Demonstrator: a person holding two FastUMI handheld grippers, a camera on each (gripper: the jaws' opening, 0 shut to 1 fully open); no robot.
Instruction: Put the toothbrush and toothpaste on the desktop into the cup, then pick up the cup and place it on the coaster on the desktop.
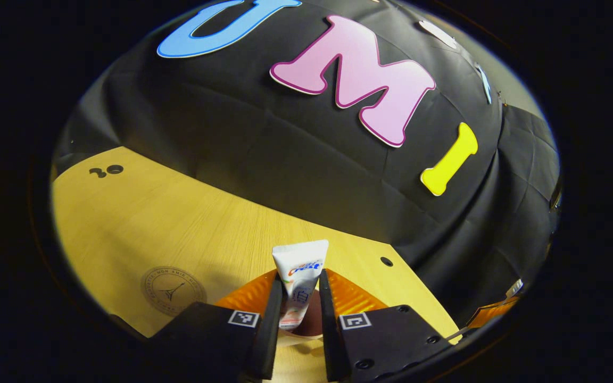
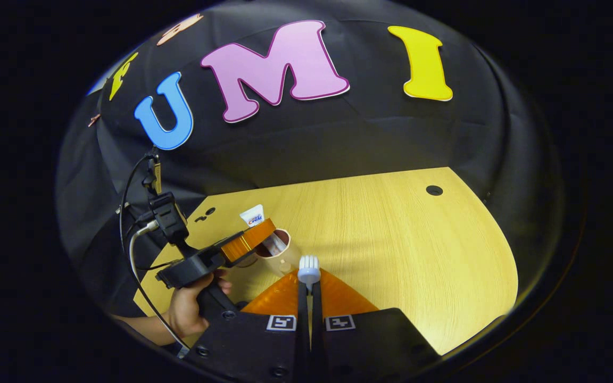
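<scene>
In the left gripper view my left gripper [image 1: 300, 308] is shut on a white toothpaste tube [image 1: 300, 268], held upright with its lower end inside the brown-lined cup [image 1: 309, 325] just below. The round coaster [image 1: 173, 290] lies on the wooden desktop to the left. In the right gripper view my right gripper [image 2: 309, 298] is shut on the toothbrush [image 2: 309, 270], whose white bristle head sticks up past the fingertips. Beyond it stands the cup [image 2: 280, 252], with the left gripper [image 2: 248, 239] and the toothpaste tube [image 2: 253, 216] over its rim, held by a hand [image 2: 189, 308].
The wooden desktop [image 2: 391, 239] stretches wide to the right, with a small dark hole [image 2: 434, 190] near its far edge. Two more holes [image 1: 107, 171] sit at the far left corner. Cables [image 2: 136, 239] trail from the left gripper. The black cloth wall closes the back.
</scene>
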